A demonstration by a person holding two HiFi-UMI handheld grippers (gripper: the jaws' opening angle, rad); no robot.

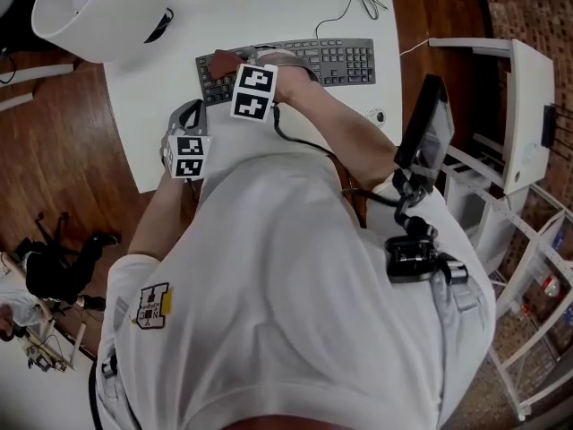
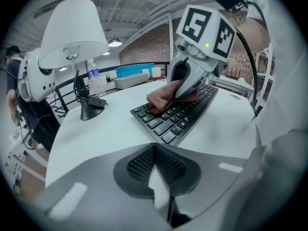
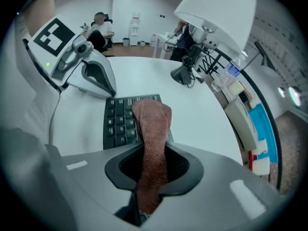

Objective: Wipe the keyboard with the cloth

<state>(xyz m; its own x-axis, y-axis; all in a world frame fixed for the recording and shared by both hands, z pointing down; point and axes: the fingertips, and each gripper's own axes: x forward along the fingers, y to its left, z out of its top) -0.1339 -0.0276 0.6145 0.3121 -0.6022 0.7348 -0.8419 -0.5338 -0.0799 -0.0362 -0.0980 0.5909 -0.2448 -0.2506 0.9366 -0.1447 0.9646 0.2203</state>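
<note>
White tabletop (image 1: 269, 7), with a lamp (image 1: 98, 12) off at its far left side. The keyboard (image 1: 331, 61) lies across it, long axis running left to right in the head view. Its right end comes close to the tabletop's right edge and its left end is a bit nearer the person.

The right gripper (image 3: 153, 167) is clamped on the cloth (image 3: 151, 124). You can see the brown strip pinched between the jaws, with its free end draped forward onto the keyboard. It's pointing steeply down and sits right at the keyboard's left end, cloth touching that end.

So what matters for the next move is that nearly all of the keyboard lies to the right of the cloth, along that long axis. My guess is the stroke has to run rightward down the length, and not across the short way, which would only cover the left end.

The left gripper (image 2: 155, 167) is closed with nothing in it. It hovers over the tabletop near the left edge, just off the keyboard's left end and not touching it. It's close enough to steady that end if the keyboard starts sliding, but the right one is doing the wiping. I'd say the job is early on, since the cloth is only on one end.
</note>
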